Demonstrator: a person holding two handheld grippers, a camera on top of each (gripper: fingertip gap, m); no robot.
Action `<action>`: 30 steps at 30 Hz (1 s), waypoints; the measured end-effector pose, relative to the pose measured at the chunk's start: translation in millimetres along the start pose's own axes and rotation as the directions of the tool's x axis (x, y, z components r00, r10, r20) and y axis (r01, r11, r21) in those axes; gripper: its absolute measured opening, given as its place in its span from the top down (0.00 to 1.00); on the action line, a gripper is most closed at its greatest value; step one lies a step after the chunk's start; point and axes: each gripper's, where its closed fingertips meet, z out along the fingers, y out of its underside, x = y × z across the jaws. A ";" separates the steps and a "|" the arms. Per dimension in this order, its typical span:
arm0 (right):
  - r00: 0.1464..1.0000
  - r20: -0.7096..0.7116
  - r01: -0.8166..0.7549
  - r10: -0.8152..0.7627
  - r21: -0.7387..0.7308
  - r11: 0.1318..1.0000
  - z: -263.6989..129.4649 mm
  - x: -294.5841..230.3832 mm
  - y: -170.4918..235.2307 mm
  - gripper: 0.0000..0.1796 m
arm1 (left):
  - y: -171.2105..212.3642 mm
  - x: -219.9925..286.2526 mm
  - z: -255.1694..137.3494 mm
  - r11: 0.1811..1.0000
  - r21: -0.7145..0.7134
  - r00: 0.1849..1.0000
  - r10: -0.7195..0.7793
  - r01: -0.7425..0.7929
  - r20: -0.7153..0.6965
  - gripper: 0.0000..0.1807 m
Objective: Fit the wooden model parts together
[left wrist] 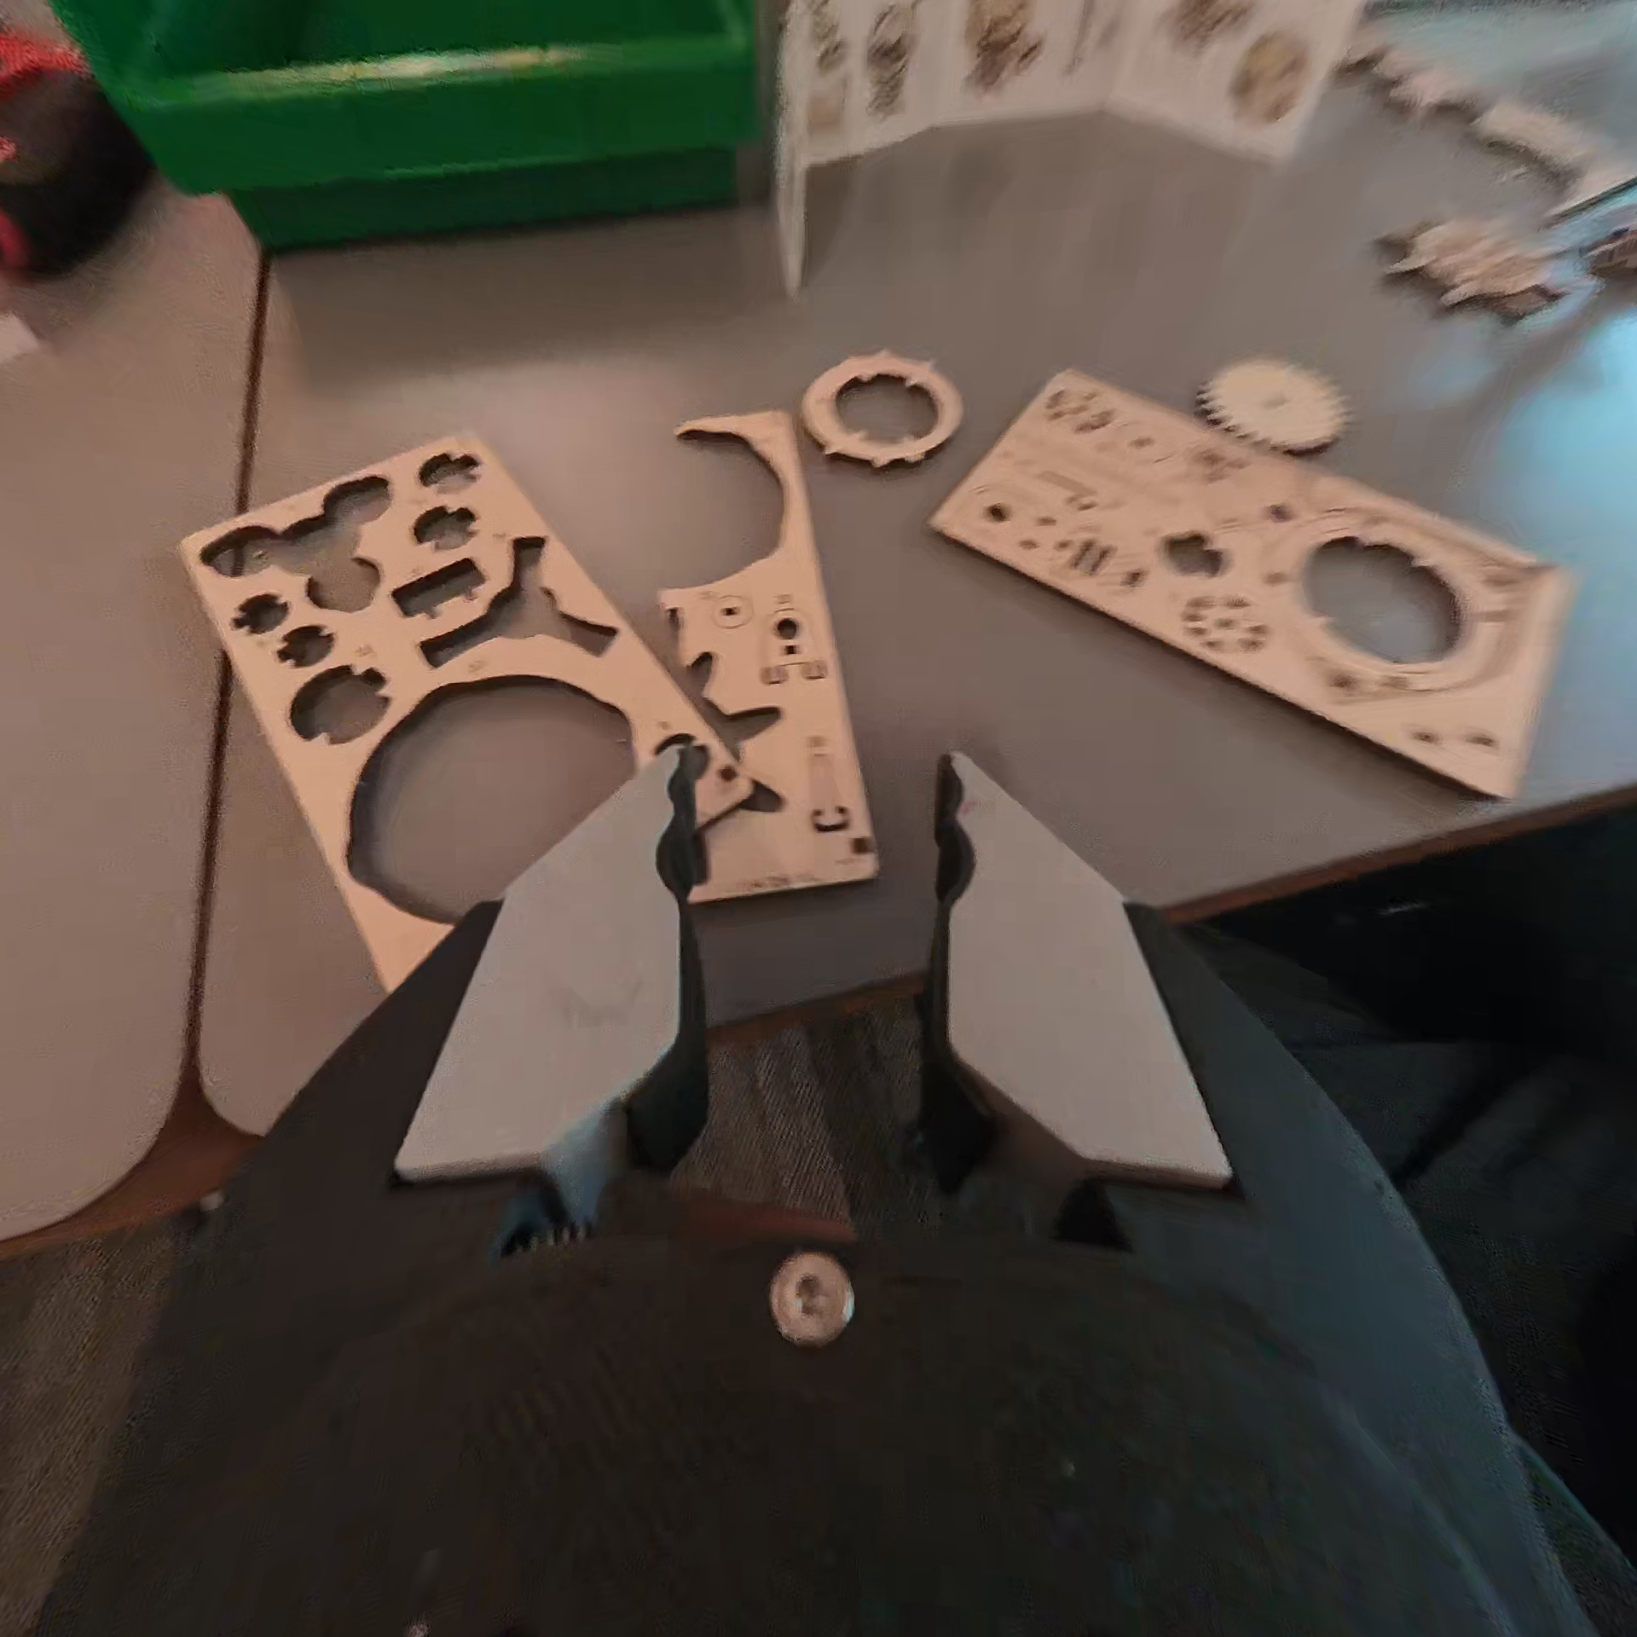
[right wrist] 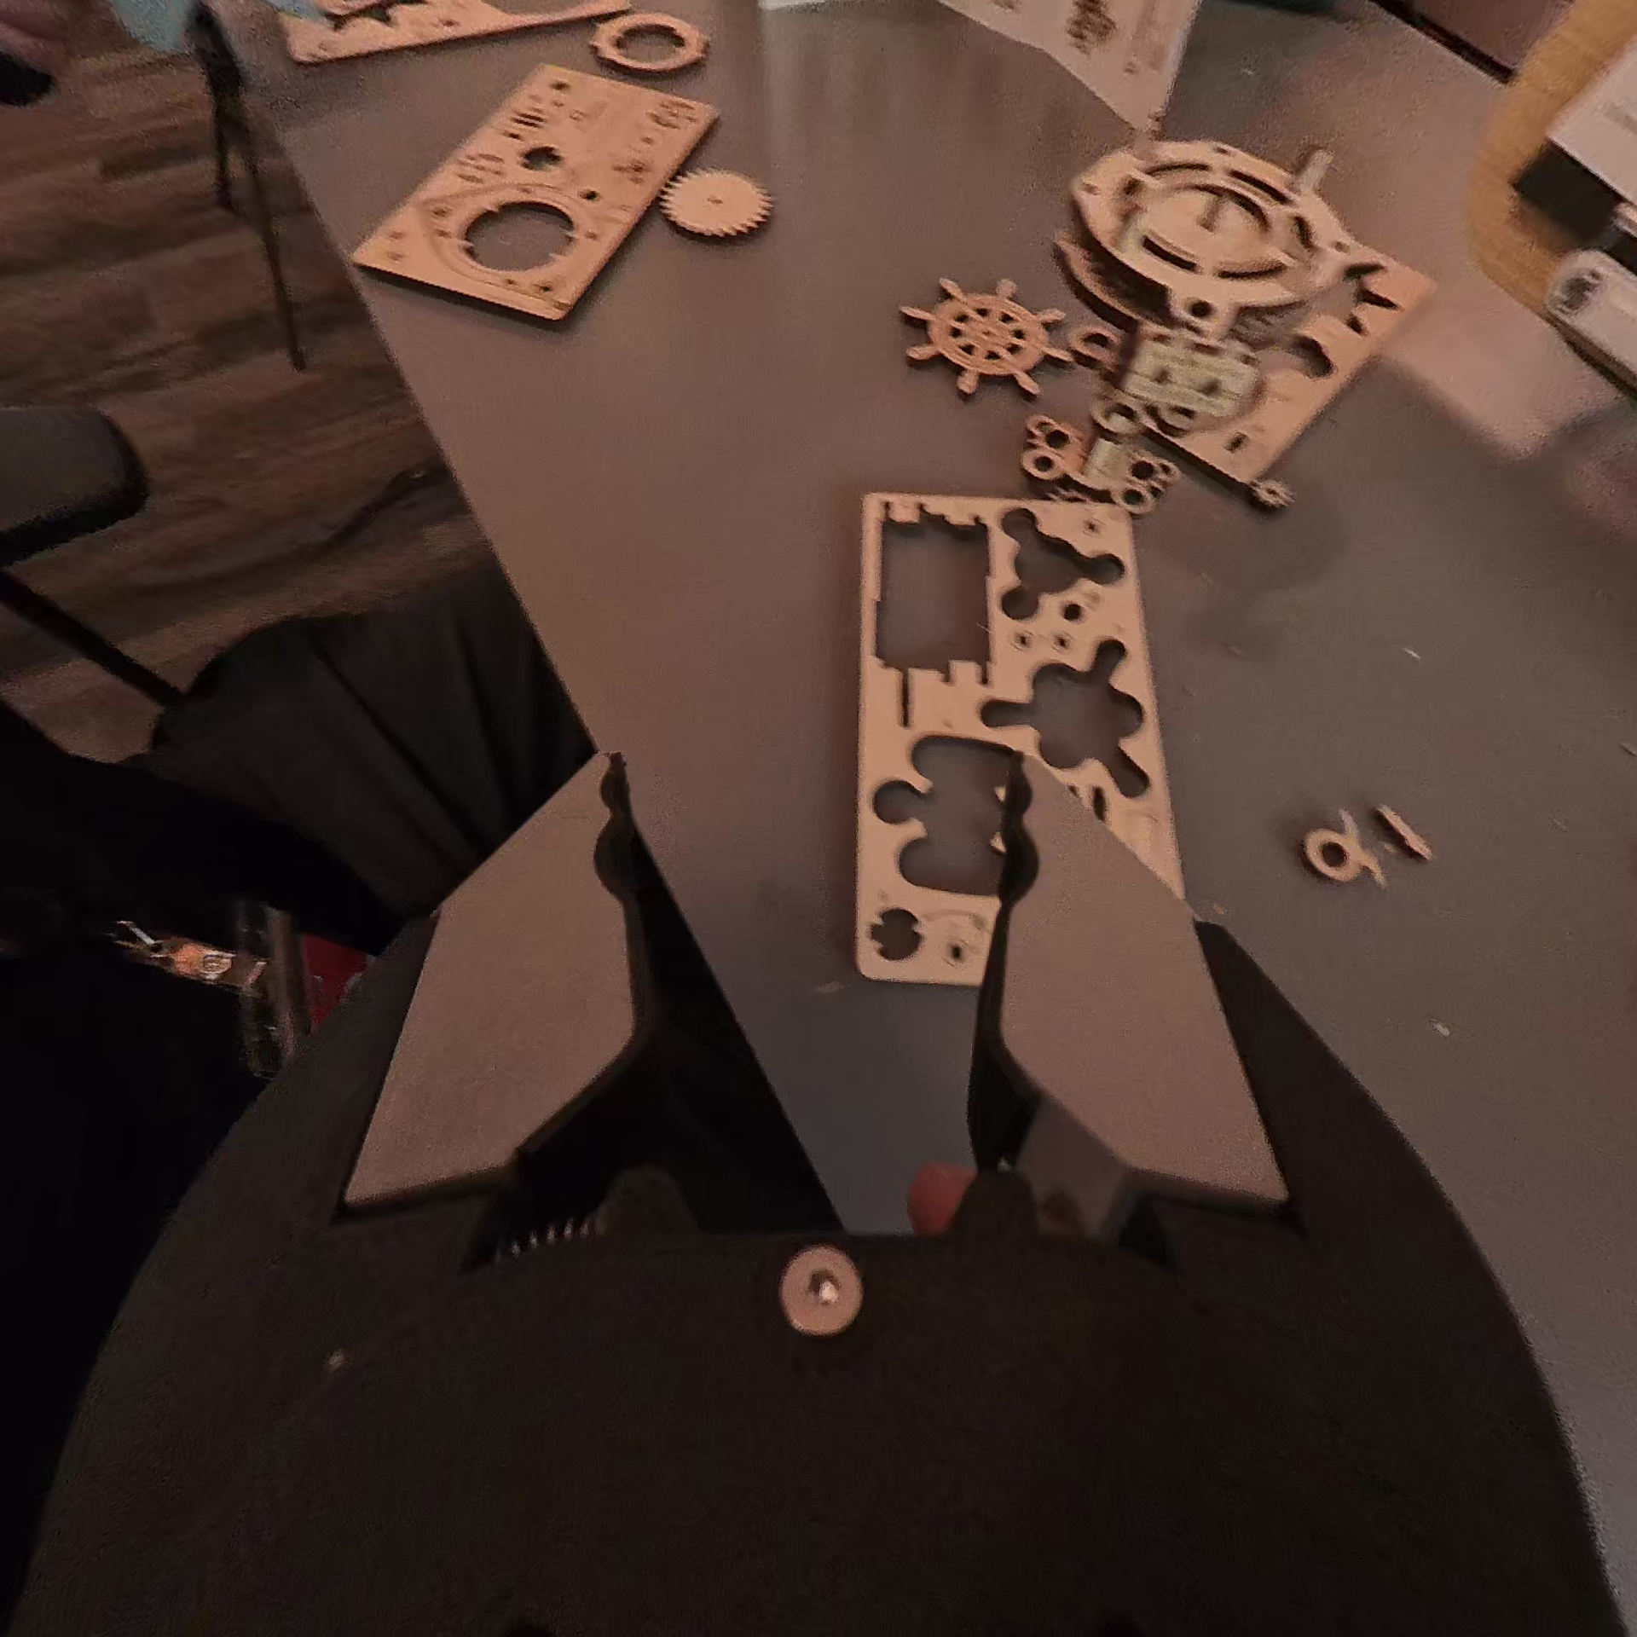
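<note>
Left wrist view, tool: the left gripper (left wrist: 810, 779) hangs over the near table edge with its jaws spread and nothing between them.
Just past its tips: two punched-out wooden sheets, a wide sheet (left wrist: 266, 673) with a large round hole, and a narrow sheet (left wrist: 797, 709) that lies partly across the wide one's corner.
Beyond the narrow sheet: a toothed wooden ring (left wrist: 881, 407) lies flat on the grey table (left wrist: 1019, 753), close to the sheet's top end.
Farther right: a third sheet (left wrist: 1107, 496) with a round hole, and a small gear (left wrist: 1271, 407) just beside its far corner.
Back of table: a green bin (left wrist: 443, 133) and a folded paper leaflet (left wrist: 1019, 80), both blurred.
Right wrist view, tool: the right gripper (right wrist: 815, 771) is also spread wide and holds nothing.
Under its right finger: a long cut-out sheet (right wrist: 877, 735), flat on the table.
Beyond that sheet: a ship's-wheel piece (right wrist: 983, 335), apart from the partly built round model (right wrist: 1214, 239), which sits on another sheet.
Right of the tool: two small loose bits (right wrist: 1360, 846).
</note>
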 end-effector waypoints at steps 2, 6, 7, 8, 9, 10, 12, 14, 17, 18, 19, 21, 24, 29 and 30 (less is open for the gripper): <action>0.999 0.035 0.028 -0.028 -0.006 1.000 6.7 -16.7 -4.5 0.54 | 7.2 1.9 6.4 0.996 -0.087 0.999 -0.026 0.023 -0.037 0.71; 0.991 0.095 0.096 -0.094 -0.012 0.995 17.1 -46.7 -9.7 0.54 | 23.4 18.4 -3.2 0.989 -0.138 0.996 0.037 -0.049 -0.085 0.76; 0.987 0.126 0.103 -0.101 -0.005 0.995 20.1 -55.3 -12.5 0.54 | 25.0 19.8 -5.4 0.989 -0.138 0.995 0.042 -0.054 -0.087 0.76; 0.981 0.159 0.108 -0.107 0.000 0.994 23.7 -63.8 -15.3 0.54 | 25.8 23.3 -7.7 0.989 -0.142 0.994 0.031 -0.046 -0.109 0.76; 0.975 0.188 0.115 -0.114 0.003 0.993 27.7 -71.4 -18.2 0.54 | 25.7 30.8 -10.9 0.989 -0.146 0.987 0.011 -0.034 -0.159 0.79; 0.970 0.209 0.124 -0.123 0.004 0.992 31.9 -77.6 -20.6 0.54 | 21.2 41.1 -14.7 0.992 -0.126 0.974 -0.012 -0.017 -0.225 0.81; 0.962 0.226 0.155 -0.150 -0.004 0.988 39.9 -86.2 -22.7 0.54 | 4.9 44.1 -19.0 0.999 -0.047 0.970 -0.013 0.001 -0.243 0.81; 0.954 0.243 0.183 -0.176 -0.007 0.983 45.6 -94.6 -24.3 0.54 | 3.5 34.0 -13.7 0.995 -0.075 0.982 0.050 -0.065 -0.183 0.81; 0.942 0.278 0.194 -0.187 0.003 0.981 50.2 -107.6 -27.5 0.54 | 8.7 28.6 4.3 0.985 -0.159 0.978 0.038 -0.072 -0.206 0.80; 0.939 0.289 0.193 -0.186 0.004 0.981 51.2 -111.2 -27.6 0.54 | 14.9 25.9 9.4 0.977 -0.206 0.978 0.011 -0.055 -0.207 0.78; 0.937 0.297 0.193 -0.185 0.003 0.981 52.0 -114.3 -27.3 0.54 | 11.7 25.5 10.2 0.981 -0.189 0.978 -0.002 -0.038 -0.206 0.81; 0.932 0.308 0.198 -0.190 0.005 0.980 52.9 -120.2 -26.7 0.54 | 15.5 36.0 4.7 0.979 -0.198 0.972 -0.004 -0.044 -0.236 0.78; 0.922 0.333 0.205 -0.195 0.005 0.979 55.8 -128.8 -25.9 0.54 | 22.3 50.9 -6.0 0.983 -0.160 0.971 0.050 -0.089 -0.233 0.79; 0.903 0.377 0.220 -0.208 0.010 0.975 61.0 -141.7 -28.8 0.54 | 13.4 56.1 -25.6 0.985 -0.022 0.970 0.165 -0.171 -0.176 0.60; 0.899 0.384 0.223 -0.210 0.013 0.975 61.2 -144.1 -29.6 0.54 | 18.6 52.6 -24.4 0.972 -0.046 0.964 0.223 -0.232 -0.146 0.56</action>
